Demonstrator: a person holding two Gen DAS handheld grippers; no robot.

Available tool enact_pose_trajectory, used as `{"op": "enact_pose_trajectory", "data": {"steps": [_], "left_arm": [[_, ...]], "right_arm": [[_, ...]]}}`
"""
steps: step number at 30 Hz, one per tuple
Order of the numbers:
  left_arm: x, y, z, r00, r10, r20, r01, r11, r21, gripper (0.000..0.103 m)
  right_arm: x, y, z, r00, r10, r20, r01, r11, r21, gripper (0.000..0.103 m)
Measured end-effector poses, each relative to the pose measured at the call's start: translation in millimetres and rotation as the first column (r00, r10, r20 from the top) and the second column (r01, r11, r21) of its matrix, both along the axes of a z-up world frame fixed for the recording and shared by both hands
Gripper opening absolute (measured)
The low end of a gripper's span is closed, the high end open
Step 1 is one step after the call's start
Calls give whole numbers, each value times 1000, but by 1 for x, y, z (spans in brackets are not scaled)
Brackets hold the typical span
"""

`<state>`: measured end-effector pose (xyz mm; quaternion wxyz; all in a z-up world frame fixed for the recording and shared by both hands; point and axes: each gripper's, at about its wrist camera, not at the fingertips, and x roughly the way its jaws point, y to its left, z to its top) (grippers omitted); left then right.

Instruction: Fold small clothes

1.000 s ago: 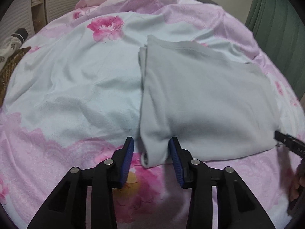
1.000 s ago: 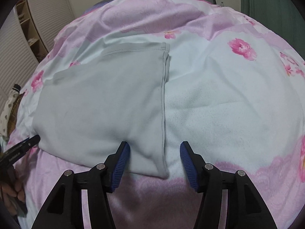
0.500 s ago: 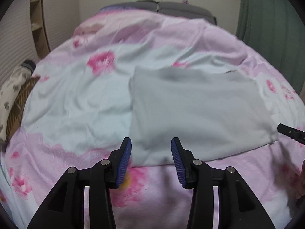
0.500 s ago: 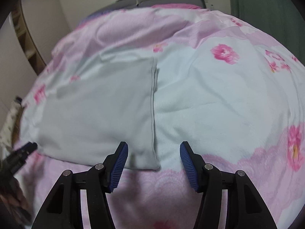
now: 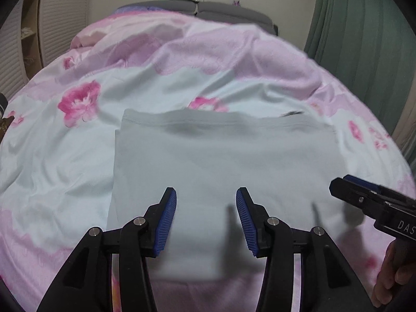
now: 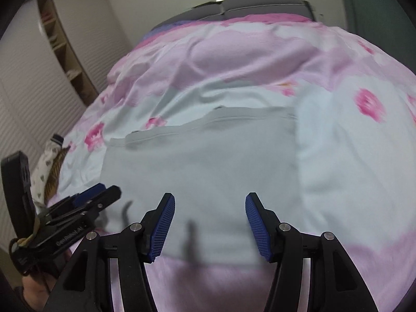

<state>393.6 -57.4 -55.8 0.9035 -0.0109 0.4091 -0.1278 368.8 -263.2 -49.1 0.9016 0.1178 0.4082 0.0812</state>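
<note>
A pale grey folded garment (image 5: 223,161) lies flat as a rectangle on the floral bedspread; it also shows in the right wrist view (image 6: 208,161). My left gripper (image 5: 206,218) is open and empty, held above the garment's near edge. My right gripper (image 6: 208,223) is open and empty, also above the near edge. The right gripper shows at the right of the left wrist view (image 5: 374,202), and the left gripper at the left of the right wrist view (image 6: 78,202). Neither touches the cloth.
The pink and pale blue floral bedspread (image 5: 78,135) covers the bed. A grey headboard (image 5: 223,13) is at the far end, a green curtain (image 5: 364,39) on the right, slatted cupboards (image 6: 31,104) on the left. A patterned cloth bundle (image 6: 49,166) lies at the bed's left edge.
Both grippers have lifted away from the garment's near corners and moved inward toward its middle. Both stay open. The garment lies still.
</note>
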Motion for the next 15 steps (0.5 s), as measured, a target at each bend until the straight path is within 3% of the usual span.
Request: {"op": "enact_pose_trajectory", "data": {"steps": [3,7,11,15], "left_arm": [[12,11,-17,998,32,-57,-32,999,0,47],[9,13,-22,999,31,-41,-29,999,26,45],[6,8,-2,999,31,7,-31,999,4,46],[22,-1,11,999,0,41,-1,999,33,53]], "right_arm": [[12,-1,-15,999,-23,-48,22,999,-30,57],[14,-11,-28,997,-51,-51,49,998,-28,56],[12,-8,-22,999,-46,-25,45,998,-33,57],[25,-8,-5,999,-44,18,44,998,-40,57]]}}
